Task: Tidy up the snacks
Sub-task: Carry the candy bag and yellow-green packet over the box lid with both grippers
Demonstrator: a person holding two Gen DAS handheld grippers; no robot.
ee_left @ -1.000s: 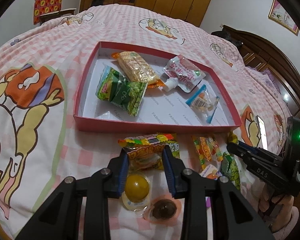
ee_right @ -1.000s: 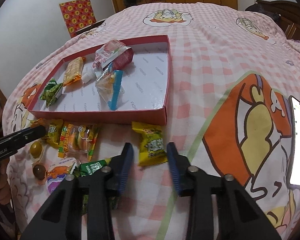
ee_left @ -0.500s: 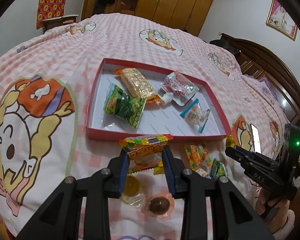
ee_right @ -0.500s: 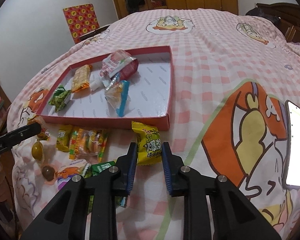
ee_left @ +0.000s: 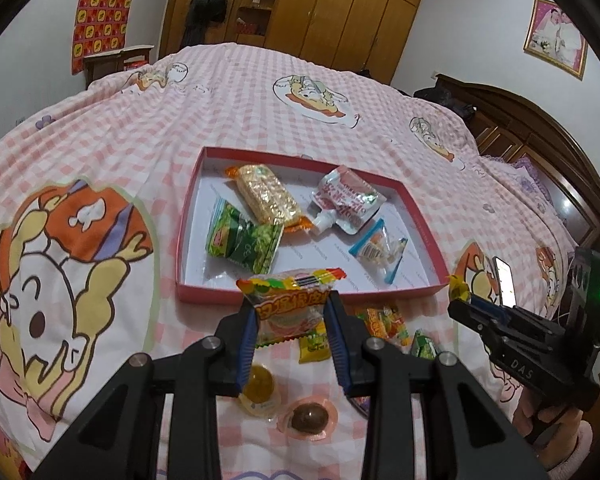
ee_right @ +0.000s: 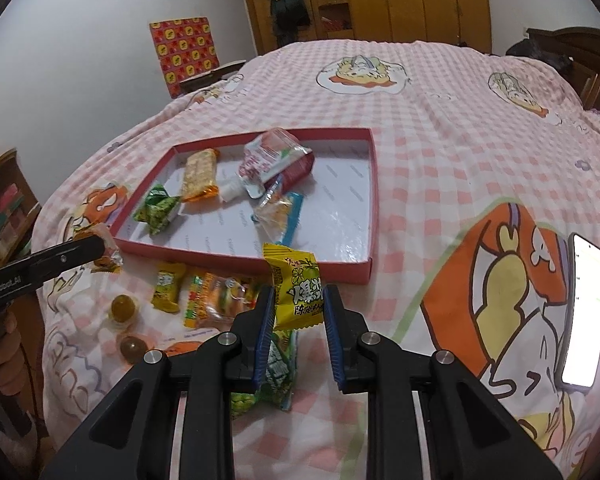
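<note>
A shallow red box (ee_left: 188, 220) (ee_right: 374, 200) lies on the bed and holds a green packet (ee_left: 242, 238), a cracker bar (ee_left: 266, 196), a spouted pouch (ee_left: 346, 200) and a small blue-edged bag (ee_left: 376, 250). My left gripper (ee_left: 290, 312) is shut on a colourful gummy packet (ee_left: 290, 304), held above the bed just short of the box's near wall. My right gripper (ee_right: 298, 304) is shut on a yellow candy packet (ee_right: 296, 290), lifted near the box's near right corner.
Loose snacks lie on the bed in front of the box: two jelly cups (ee_left: 260, 390) (ee_left: 310, 418), an orange packet (ee_right: 216, 298), a small yellow packet (ee_right: 168, 286) and a green packet (ee_right: 276, 368). A lit phone (ee_right: 584, 312) lies at the right.
Both grippers have closed on their packets and lifted them off the bed. The left one rose with the gummy packet; the right one picked up the yellow candy packet.
</note>
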